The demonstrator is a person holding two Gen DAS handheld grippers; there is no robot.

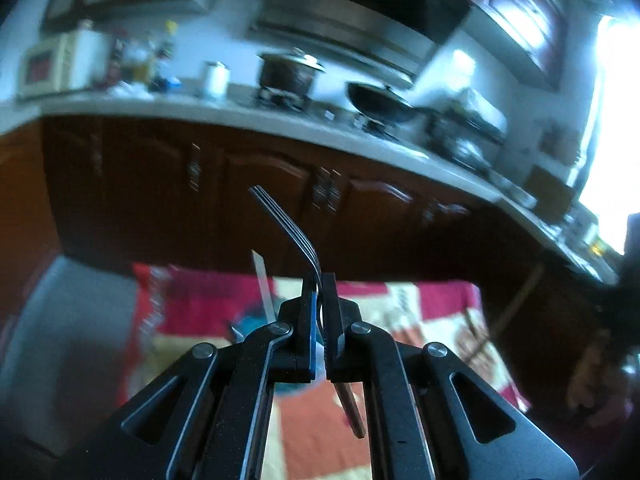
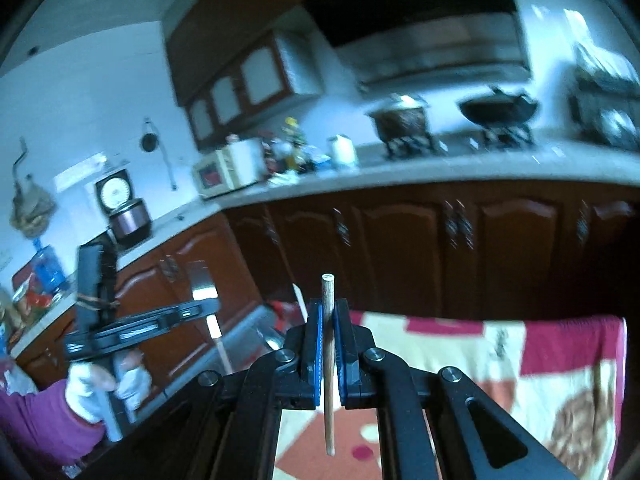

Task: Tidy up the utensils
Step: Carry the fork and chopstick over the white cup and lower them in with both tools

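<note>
My left gripper (image 1: 319, 280) is shut on a metal fork (image 1: 286, 228), held in the air with its tines curving up and to the left; the wooden handle hangs below the jaws. A knife blade (image 1: 262, 280) stands up behind the gripper from something blue that is mostly hidden. My right gripper (image 2: 329, 304) is shut on a pale wooden chopstick (image 2: 329, 360), held upright above the patterned cloth (image 2: 500, 360). The left gripper also shows in the right wrist view (image 2: 208, 304), at the left, with the fork seen edge on.
A red, cream and orange cloth covers the table (image 1: 400, 304). Behind it are dark wooden cabinets (image 2: 400, 240) and a counter with a pot (image 2: 400, 118), a wok (image 2: 498, 110) and a microwave (image 2: 224, 168). Wooden utensils (image 1: 476, 336) lie on the cloth at the right.
</note>
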